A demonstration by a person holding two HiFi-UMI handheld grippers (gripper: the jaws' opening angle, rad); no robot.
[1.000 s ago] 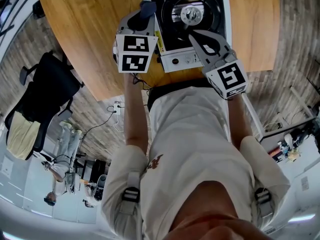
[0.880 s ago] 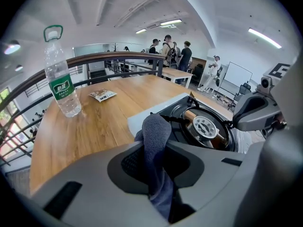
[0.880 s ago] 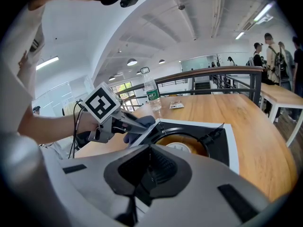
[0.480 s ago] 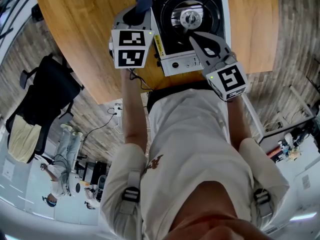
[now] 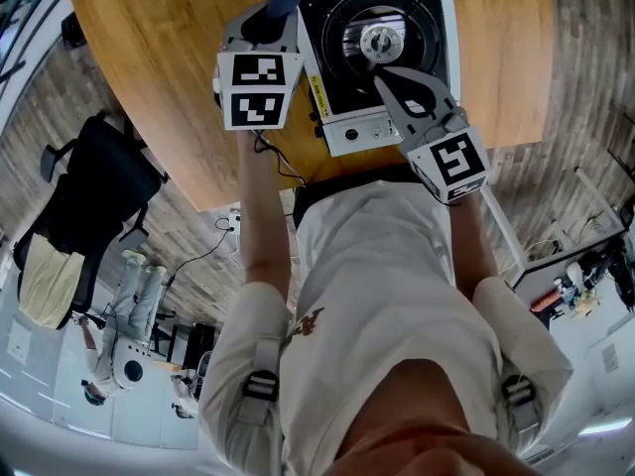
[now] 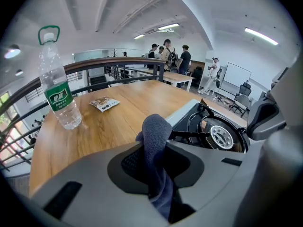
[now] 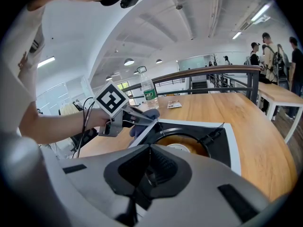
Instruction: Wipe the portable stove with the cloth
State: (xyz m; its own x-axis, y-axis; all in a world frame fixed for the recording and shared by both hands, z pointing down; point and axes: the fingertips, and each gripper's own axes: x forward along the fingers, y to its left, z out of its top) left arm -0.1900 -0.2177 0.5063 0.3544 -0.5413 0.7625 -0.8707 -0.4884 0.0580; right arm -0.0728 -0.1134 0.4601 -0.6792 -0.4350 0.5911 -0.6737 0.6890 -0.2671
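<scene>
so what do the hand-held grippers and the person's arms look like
The left hand-held gripper and right hand-held gripper are grey moulded plastic, each carrying a white cube of black square markers. A black cable trails from the left one. The person wears a pale short-sleeved shirt.

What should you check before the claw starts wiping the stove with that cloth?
1. Grip on the cloth: ok. The left claw is shut on it.
2. Contact with the portable stove: cannot tell. The cloth sits at its left edge.
3. The right claw empty: ok. It is shut with nothing in it.
4. The right claw out of the way: not ok. It hangs over the stove's front, near the burner, where wiping would probably go.
5. Top of the stove bare: ok. No pot on the burner.
6. The water bottle and the packet safe: ok. Both are on the table, apart from the stove.
</scene>
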